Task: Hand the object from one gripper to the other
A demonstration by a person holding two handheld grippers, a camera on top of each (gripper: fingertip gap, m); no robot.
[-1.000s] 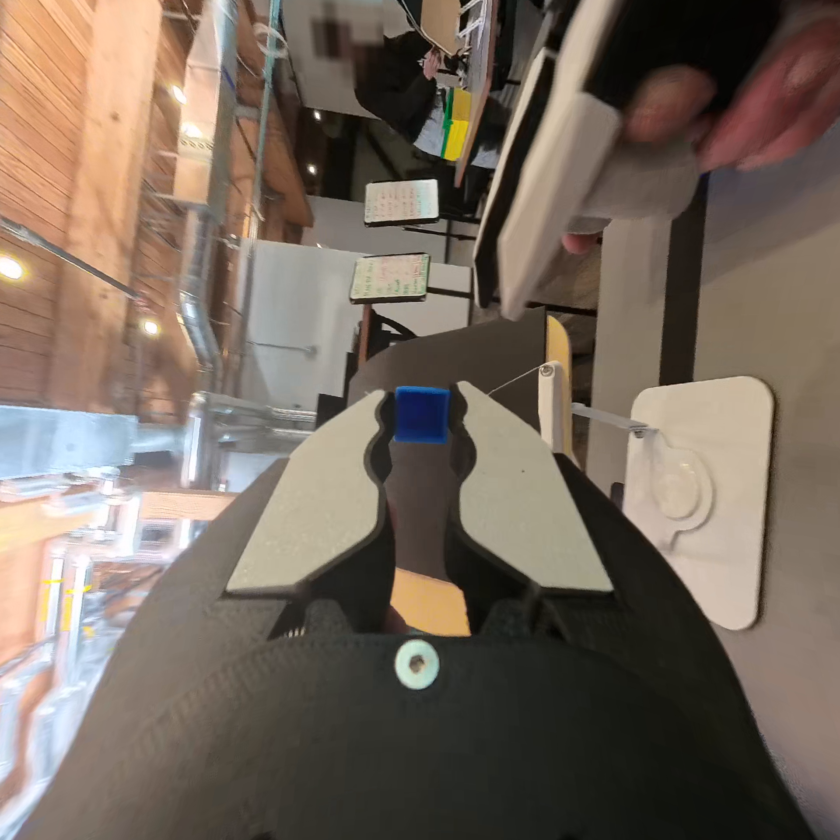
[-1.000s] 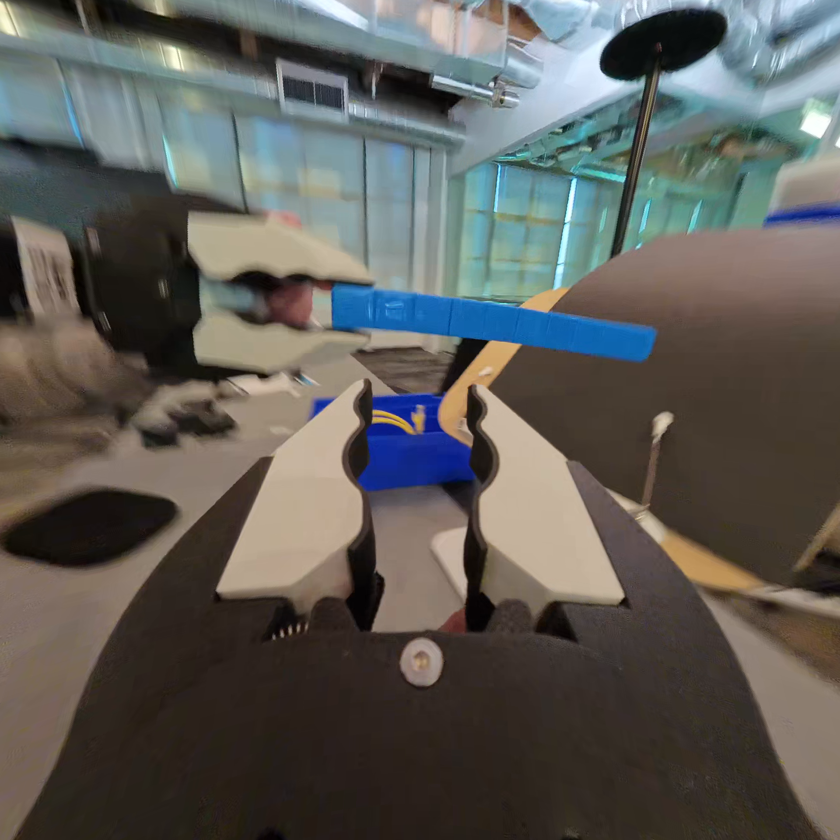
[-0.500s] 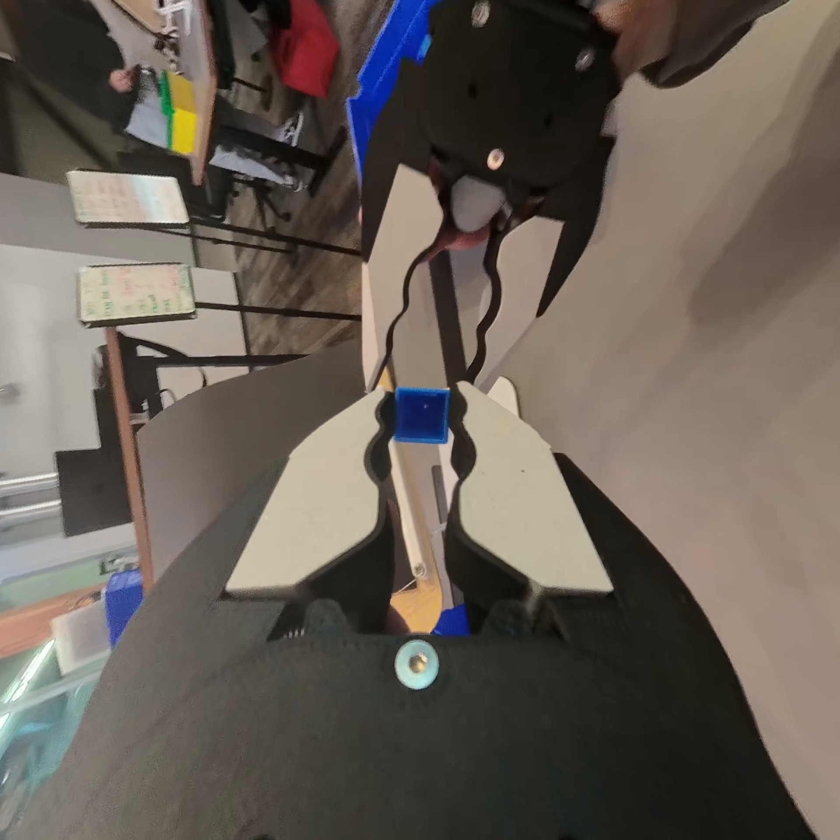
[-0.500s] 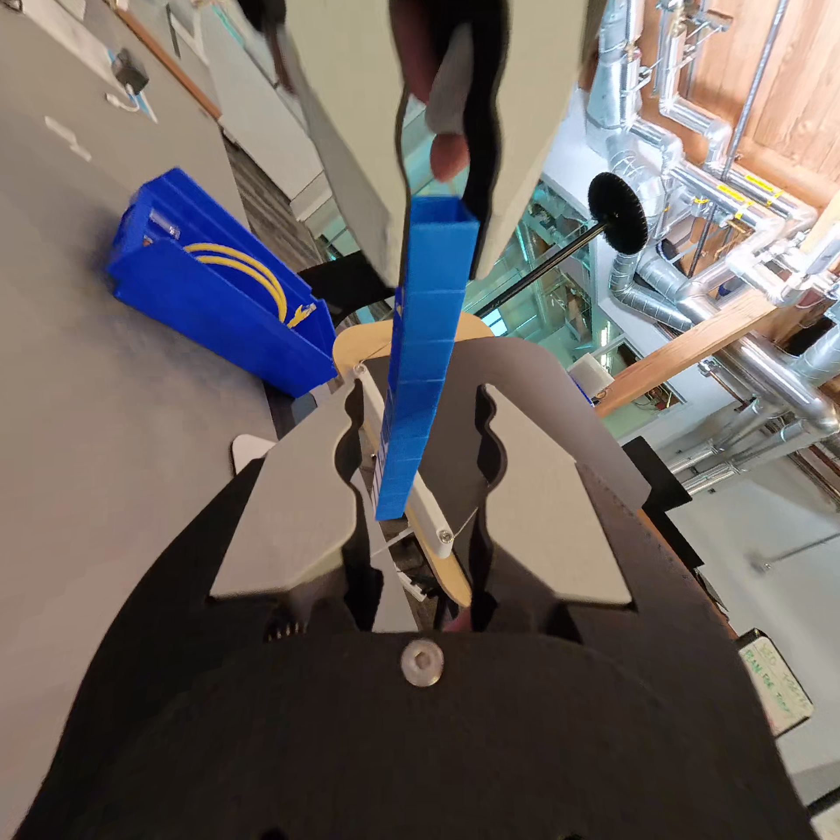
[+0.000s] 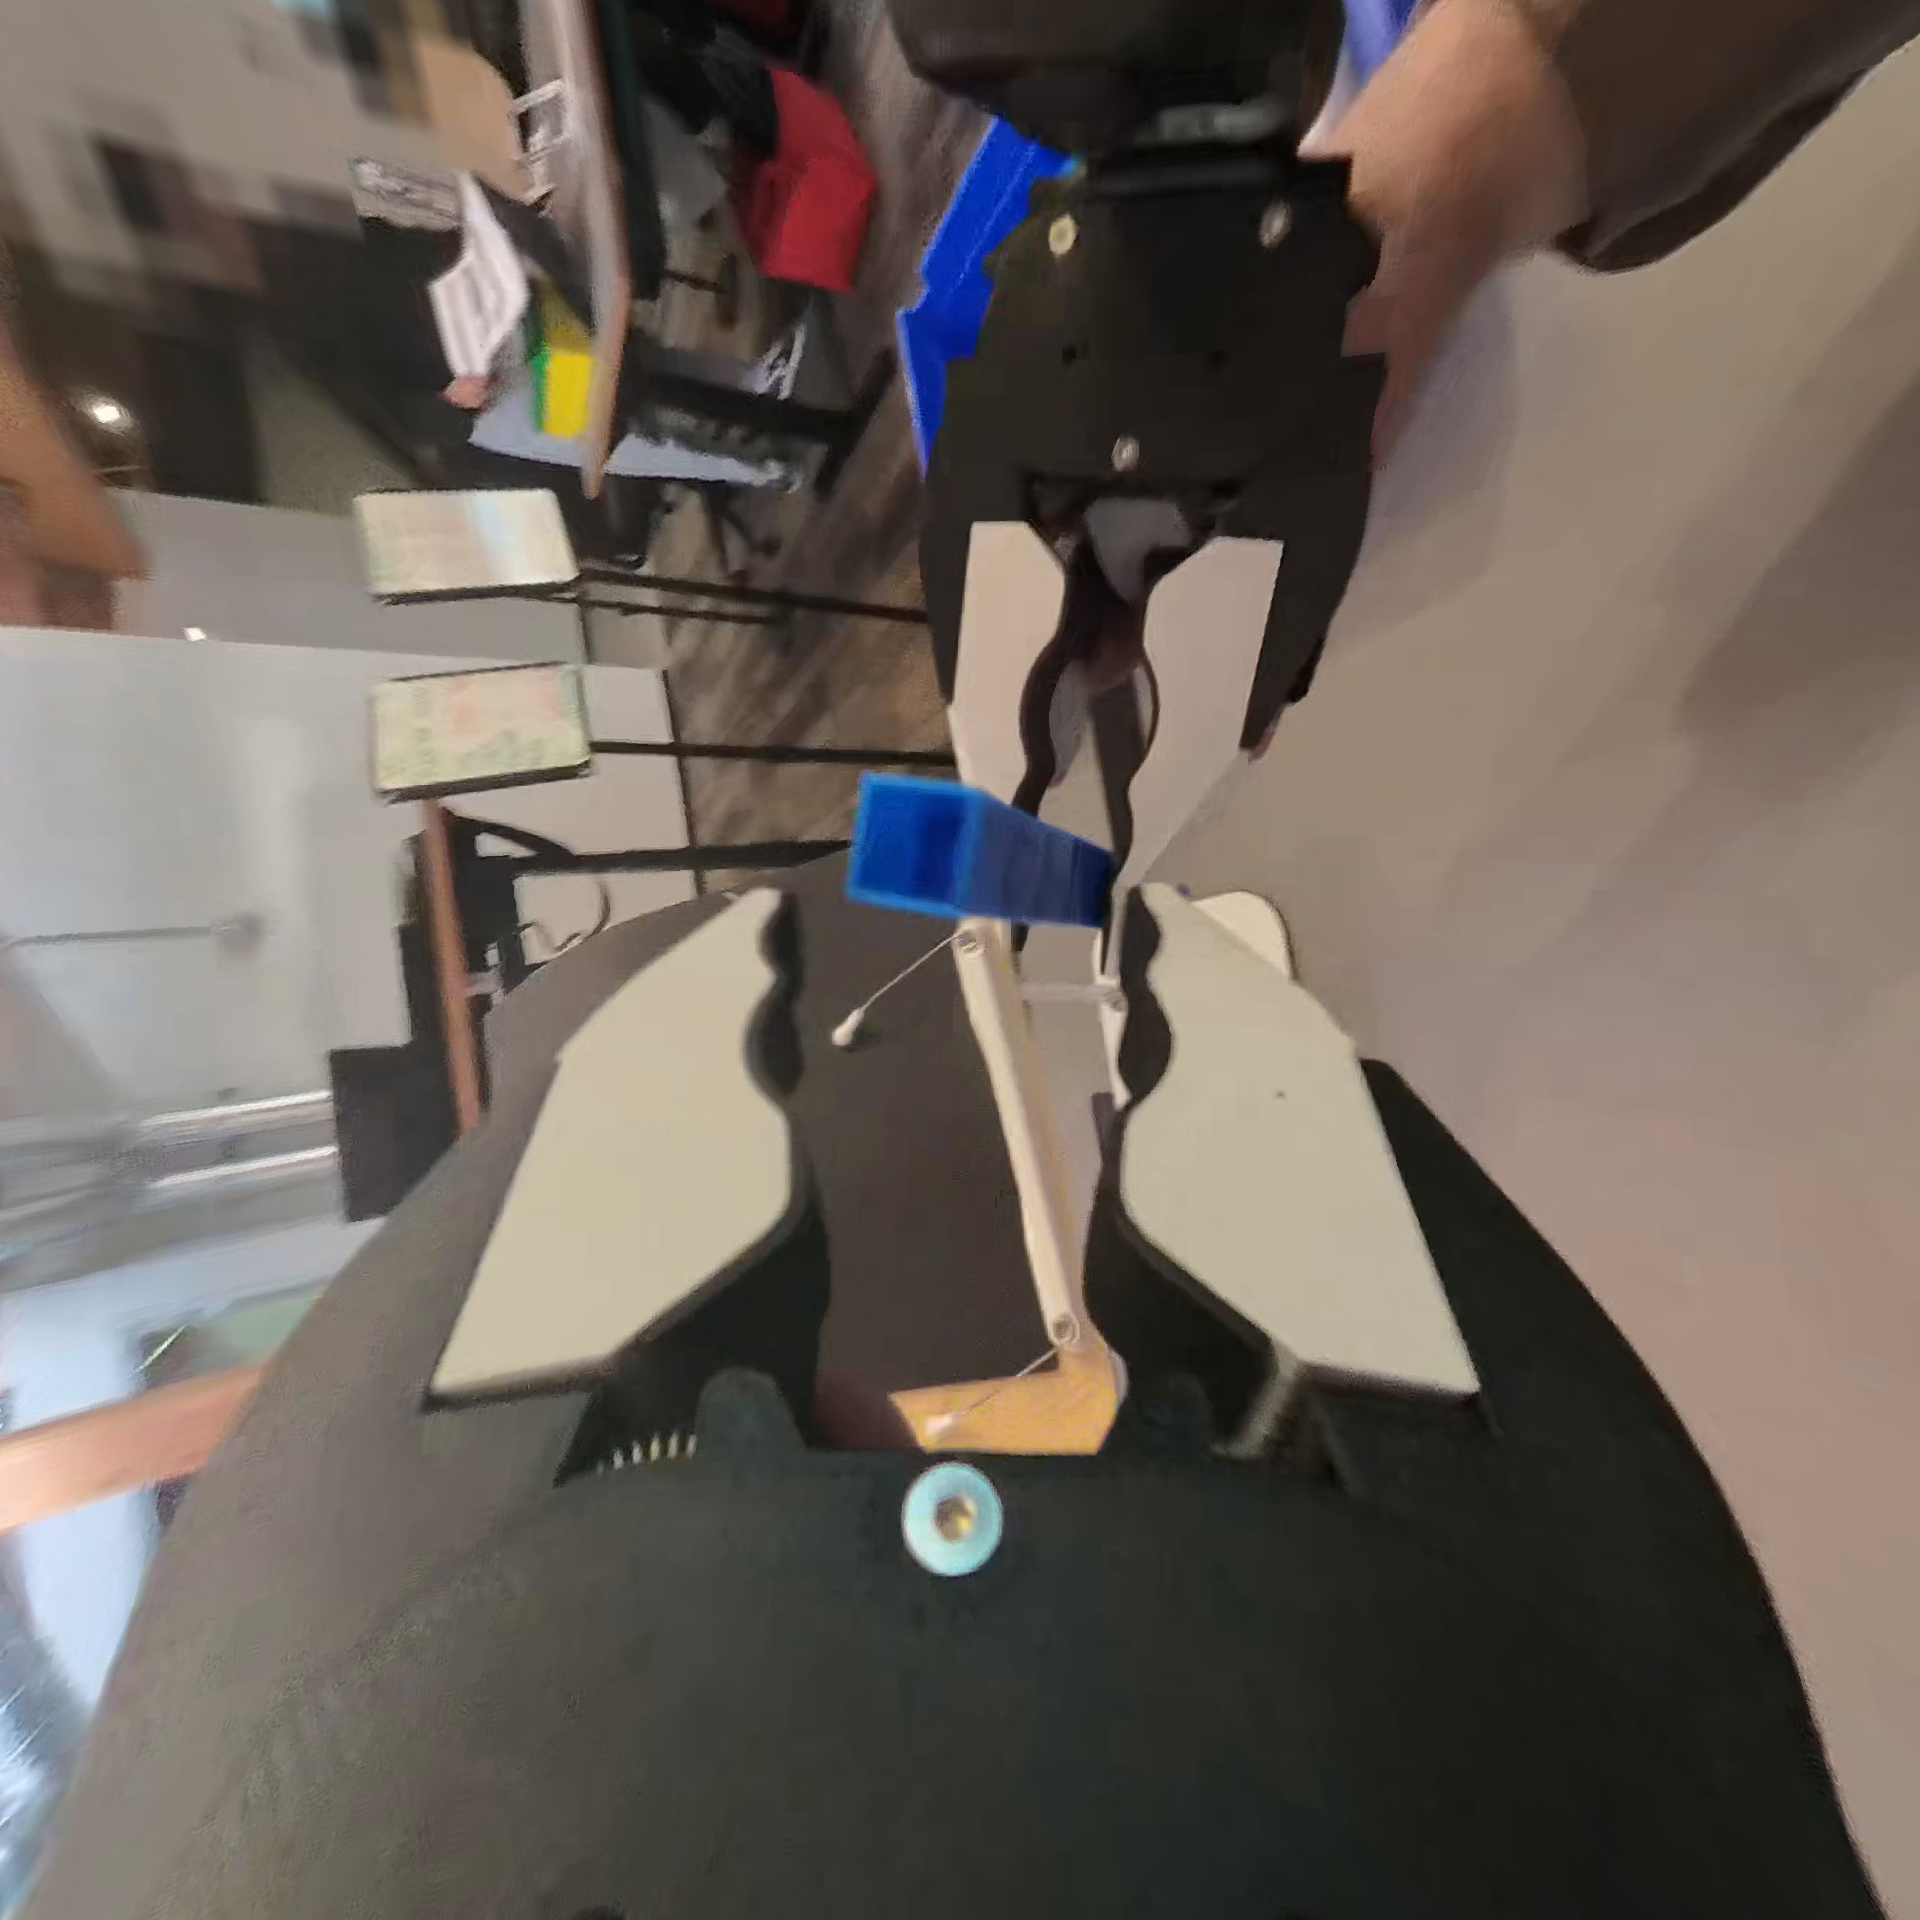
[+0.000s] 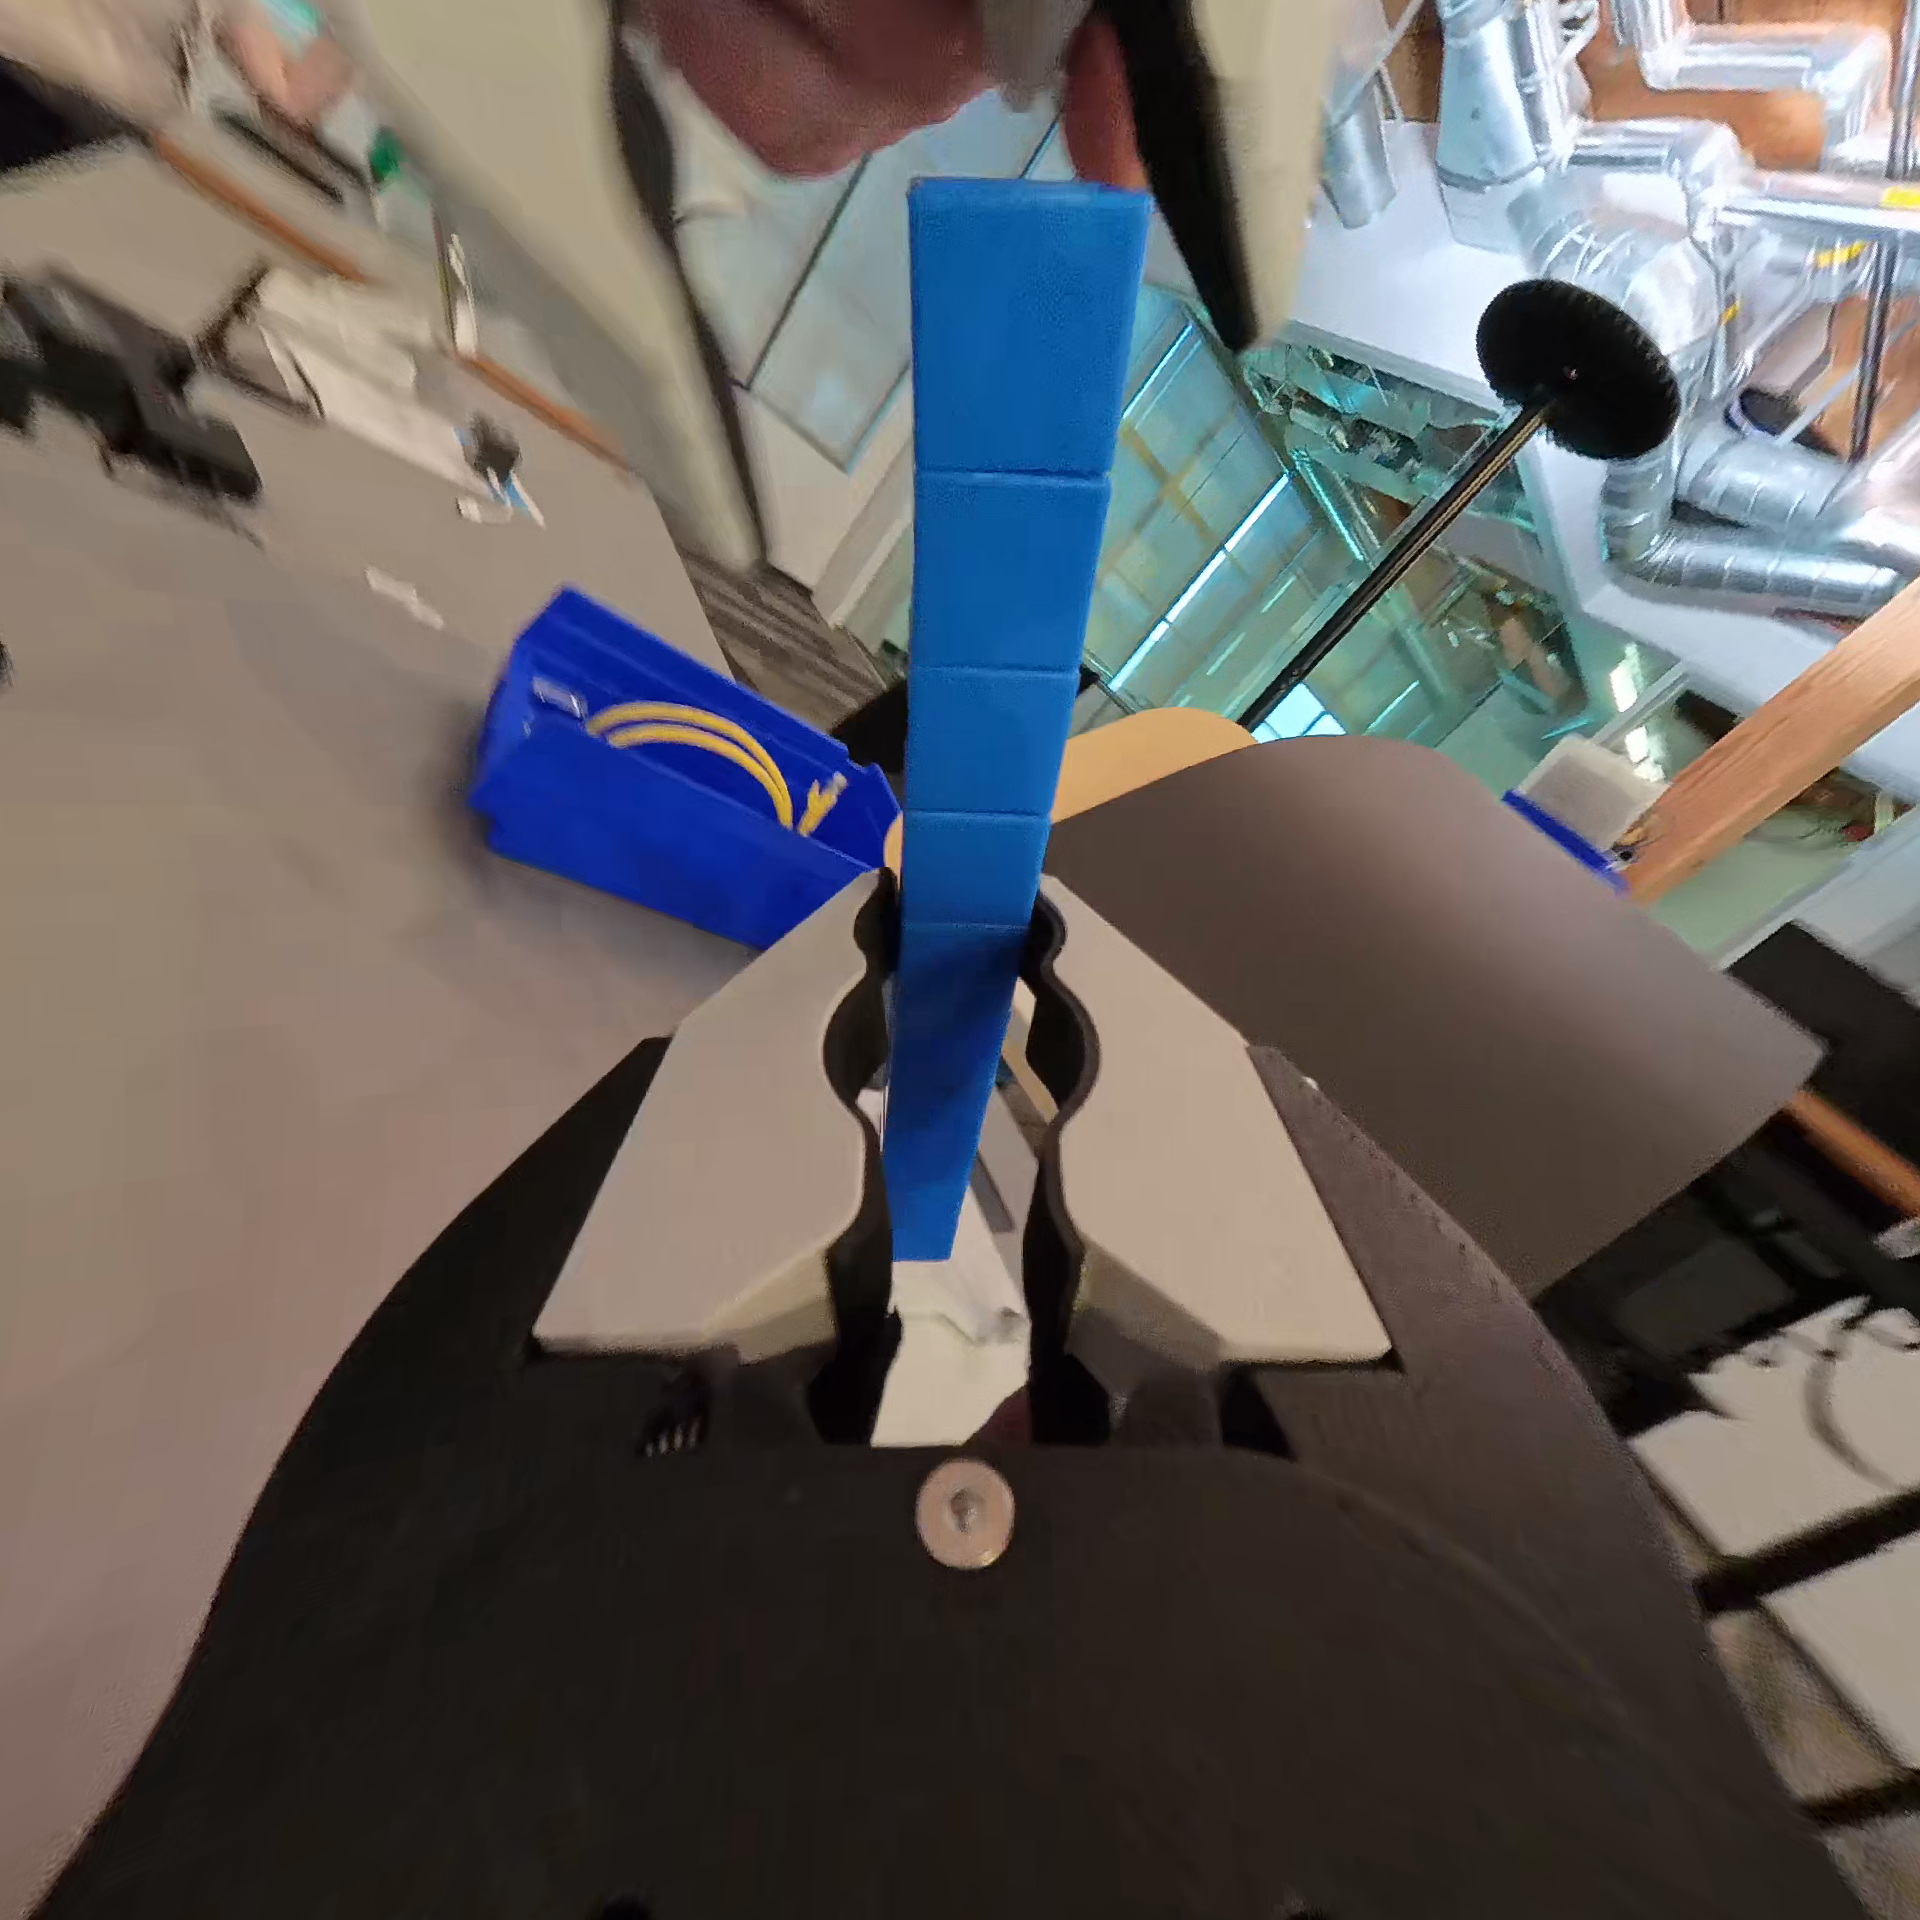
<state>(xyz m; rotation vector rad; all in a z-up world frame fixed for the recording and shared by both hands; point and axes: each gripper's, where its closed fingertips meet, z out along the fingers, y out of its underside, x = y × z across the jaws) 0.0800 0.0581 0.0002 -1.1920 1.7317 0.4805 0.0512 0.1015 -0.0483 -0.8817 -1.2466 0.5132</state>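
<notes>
The right tongs (image 6: 961,925) clamp the lower end of the blue segmented bar (image 6: 997,665), which stands up from between their tips. The left tongs (image 5: 956,935) are spread wide, with the bar's hollow end just above their tips and seemingly free of them. To finish well, I would draw the left tongs straight back along the bar without nudging it. Blur hides whether they touch the bar. The blue bin (image 6: 665,821) sits left of the bar on the bench (image 6: 260,831).

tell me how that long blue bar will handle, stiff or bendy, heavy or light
Probably stiff: the blue bar juts straight out of the right gripper, held at one end only. Likely light: its free end looks hollow. Its seams could be weak points.
</notes>
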